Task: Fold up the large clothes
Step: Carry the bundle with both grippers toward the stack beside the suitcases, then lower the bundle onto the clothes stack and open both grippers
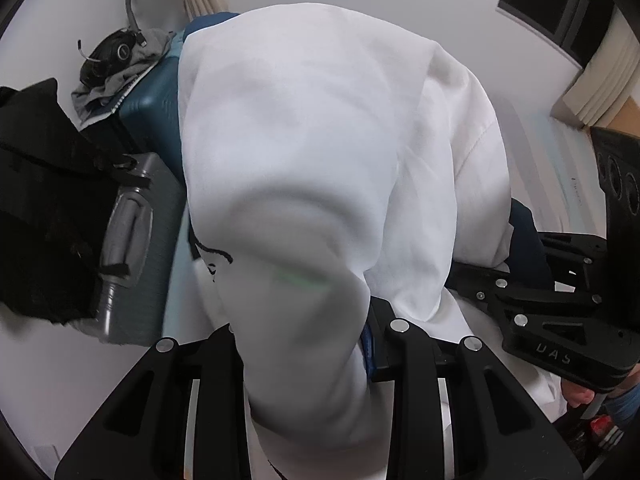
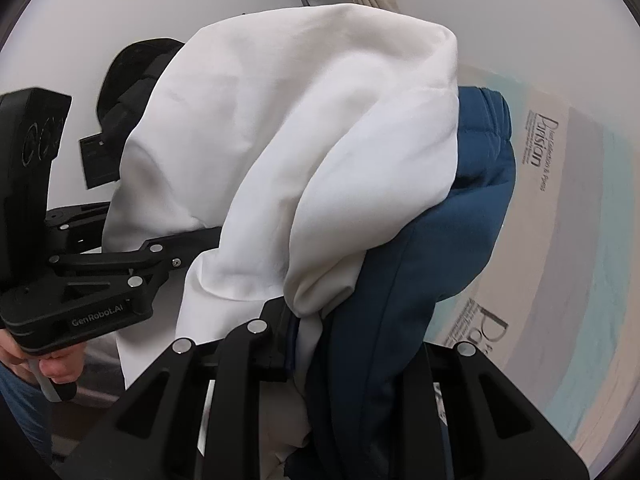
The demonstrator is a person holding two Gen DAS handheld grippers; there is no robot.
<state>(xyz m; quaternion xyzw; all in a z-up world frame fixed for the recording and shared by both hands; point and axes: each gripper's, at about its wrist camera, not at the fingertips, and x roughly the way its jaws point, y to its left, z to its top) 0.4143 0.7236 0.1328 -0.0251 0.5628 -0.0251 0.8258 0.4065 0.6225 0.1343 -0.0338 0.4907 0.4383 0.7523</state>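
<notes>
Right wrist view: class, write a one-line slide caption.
Right claw grips a white and blue garment bunched over a printed sheet, left claw alongside.

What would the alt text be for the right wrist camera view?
The right gripper is clamped on a bunched white garment with dark blue fabric folded under it. The left gripper reaches into the white cloth from the left, above a pale printed surface.

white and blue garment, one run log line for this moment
garment: white and blue, bunched, lifted | left gripper: shut on garment | right gripper: shut on garment
</notes>
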